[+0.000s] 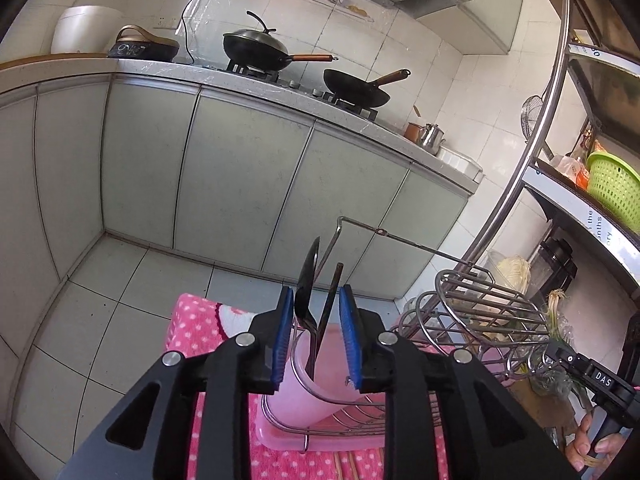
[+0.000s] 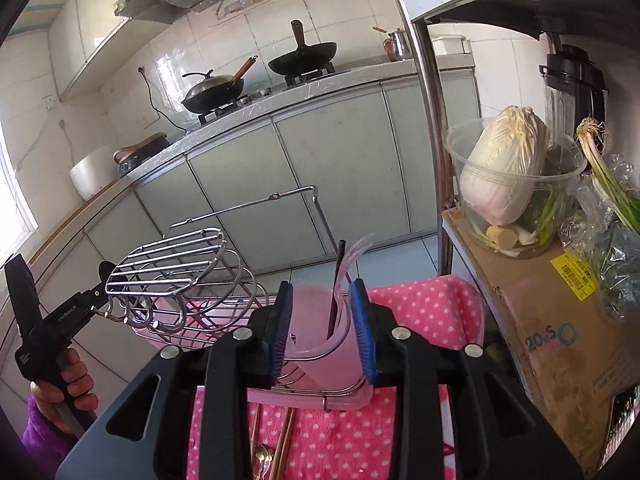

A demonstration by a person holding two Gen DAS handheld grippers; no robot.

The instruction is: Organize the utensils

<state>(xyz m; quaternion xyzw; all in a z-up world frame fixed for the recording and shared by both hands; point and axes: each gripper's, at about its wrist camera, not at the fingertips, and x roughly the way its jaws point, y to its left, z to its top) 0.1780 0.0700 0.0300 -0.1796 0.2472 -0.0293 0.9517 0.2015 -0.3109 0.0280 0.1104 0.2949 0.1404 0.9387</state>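
A pink utensil cup (image 1: pixel 304 396) stands in a wire ring of a metal drying rack (image 1: pixel 480 312) on a pink tray. In the left wrist view it holds a dark spoon (image 1: pixel 308 280) and a dark chopstick (image 1: pixel 330 304). My left gripper (image 1: pixel 318 340) is open, its blue pads either side of the cup's mouth. In the right wrist view the cup (image 2: pixel 316 336) holds the dark chopstick (image 2: pixel 336 284) and a clear plastic fork (image 2: pixel 352 256). My right gripper (image 2: pixel 324 334) is open around it. Loose chopsticks (image 2: pixel 284 440) and a small spoon (image 2: pixel 262 456) lie on the pink dotted cloth (image 2: pixel 420 312).
The rack's raised wire shelf (image 2: pixel 172 264) and long wire handle (image 2: pixel 256 202) stand left of the cup. A cardboard box (image 2: pixel 560 320) with a tub of cabbage (image 2: pixel 504 172) and spring onions sits right. A shelf post (image 2: pixel 432 120) rises behind. Kitchen cabinets and woks lie beyond.
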